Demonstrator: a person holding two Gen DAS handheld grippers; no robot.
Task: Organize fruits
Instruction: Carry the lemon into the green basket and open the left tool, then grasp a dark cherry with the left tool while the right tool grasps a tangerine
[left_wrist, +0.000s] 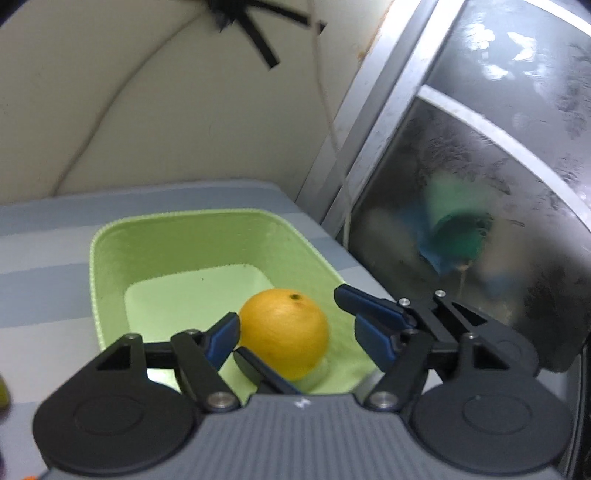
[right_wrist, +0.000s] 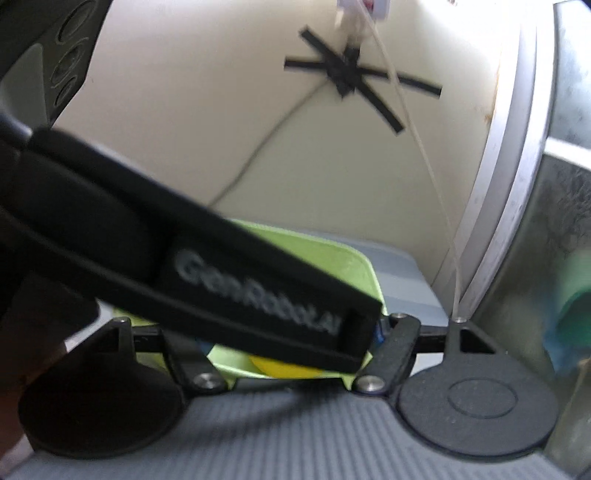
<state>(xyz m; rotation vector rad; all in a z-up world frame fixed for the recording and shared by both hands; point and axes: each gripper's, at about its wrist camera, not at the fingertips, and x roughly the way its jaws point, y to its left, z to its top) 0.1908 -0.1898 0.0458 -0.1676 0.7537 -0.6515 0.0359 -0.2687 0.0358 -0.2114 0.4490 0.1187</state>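
Note:
An orange (left_wrist: 284, 336) rests in the near right corner of a light green tray (left_wrist: 166, 251) on the striped table. My left gripper (left_wrist: 286, 312) is open and straddles the orange. Its left blue finger (left_wrist: 223, 338) is against the fruit's side, while the right finger (left_wrist: 373, 314) stands apart from it. In the right wrist view, the left gripper's black body (right_wrist: 221, 273) crosses in front and hides the fingertips of my right gripper (right_wrist: 291, 354). Its linkage arms (right_wrist: 395, 343) are spread wide. A sliver of the orange (right_wrist: 284, 367) and the tray's far rim (right_wrist: 354, 266) show behind it.
The table carries a blue and grey striped cloth (left_wrist: 44, 258). A cream wall with black tape strips (right_wrist: 354, 77) and a thin white cord stands behind. A metal frame with frosted panels (left_wrist: 480, 184) runs close along the table's right edge.

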